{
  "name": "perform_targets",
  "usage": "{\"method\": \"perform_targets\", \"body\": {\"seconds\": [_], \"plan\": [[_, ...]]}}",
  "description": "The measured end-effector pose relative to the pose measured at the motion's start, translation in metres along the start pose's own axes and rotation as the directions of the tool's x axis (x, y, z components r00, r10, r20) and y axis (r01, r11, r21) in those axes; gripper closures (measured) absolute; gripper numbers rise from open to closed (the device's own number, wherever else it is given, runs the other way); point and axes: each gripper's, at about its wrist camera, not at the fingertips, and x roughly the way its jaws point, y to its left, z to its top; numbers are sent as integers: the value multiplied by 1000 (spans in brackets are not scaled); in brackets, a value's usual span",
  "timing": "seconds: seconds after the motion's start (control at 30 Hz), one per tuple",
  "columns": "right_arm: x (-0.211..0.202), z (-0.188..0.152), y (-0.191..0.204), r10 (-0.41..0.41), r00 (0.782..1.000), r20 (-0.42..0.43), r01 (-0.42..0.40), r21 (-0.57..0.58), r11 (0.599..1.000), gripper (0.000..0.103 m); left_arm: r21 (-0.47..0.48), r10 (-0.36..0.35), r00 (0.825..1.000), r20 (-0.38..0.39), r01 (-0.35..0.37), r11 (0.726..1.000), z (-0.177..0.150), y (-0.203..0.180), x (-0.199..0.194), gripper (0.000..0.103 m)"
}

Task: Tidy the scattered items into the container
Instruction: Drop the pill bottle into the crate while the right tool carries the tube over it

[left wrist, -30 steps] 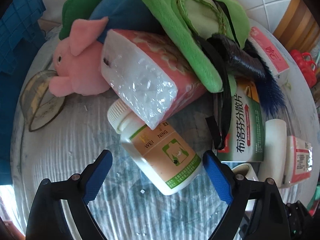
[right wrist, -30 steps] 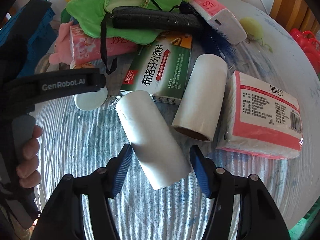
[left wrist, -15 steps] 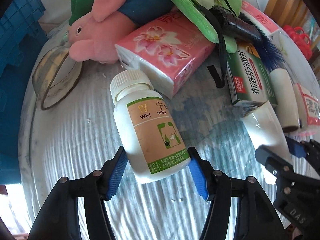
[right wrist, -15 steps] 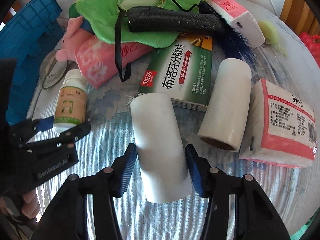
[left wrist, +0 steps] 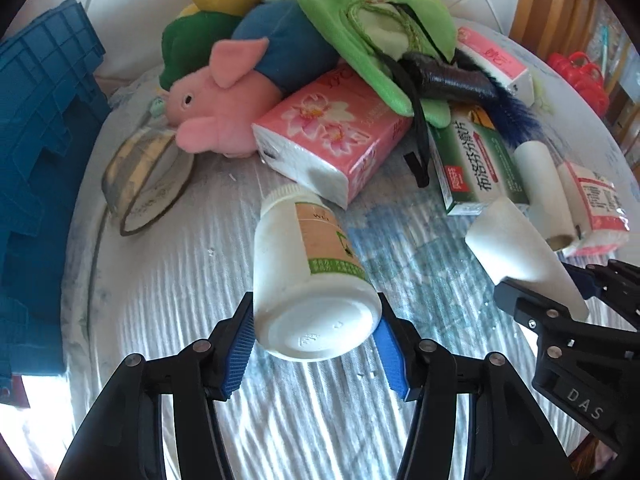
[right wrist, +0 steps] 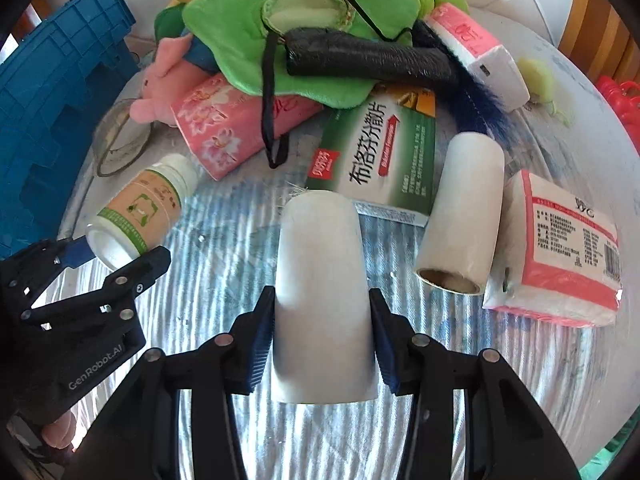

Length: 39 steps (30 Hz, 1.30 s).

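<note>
My left gripper (left wrist: 316, 344) is shut on a white pill bottle (left wrist: 308, 272) and holds it lifted above the table; it also shows in the right wrist view (right wrist: 140, 208). My right gripper (right wrist: 322, 344) is shut on a white paper roll (right wrist: 320, 292), also lifted; the roll shows in the left wrist view (left wrist: 520, 252). The blue crate (left wrist: 40, 160) stands at the left of the table, also seen in the right wrist view (right wrist: 52, 100).
On the round table lie a pink tissue pack (left wrist: 332, 136), a green medicine box (right wrist: 380, 156), a second white roll (right wrist: 464, 212), a pink-white tissue pack (right wrist: 560, 248), a pink plush pig (left wrist: 216, 108), a green plush (right wrist: 280, 20), a tape roll (left wrist: 144, 184) and a black roll (right wrist: 368, 60).
Both grippers closed on their items and lifted them: the left took the pill bottle, the right took the white roll. Both pulled back from the pile.
</note>
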Motion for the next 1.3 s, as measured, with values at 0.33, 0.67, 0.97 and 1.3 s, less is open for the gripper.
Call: {"method": "perform_targets", "body": {"seconds": [0.33,0.67,0.97,1.3], "plan": [[-67,23,67,32,977,210,-11,-101,995,59,-62,47,974,221,-34,998,9,53,-83,52],[-147,45,161,113,902,417,-13,-235,972,59,-143,147,875,461,-91,986,8,118,-189,53],[-209,63,262,218,814,539,-13,-358,934,59,-260,288,759,584,-161,952,2,201,-269,53],[-216,80,411,367,778,510,-73,-507,859,59,-440,432,749,502,-209,873,-20,347,-281,53]]}}
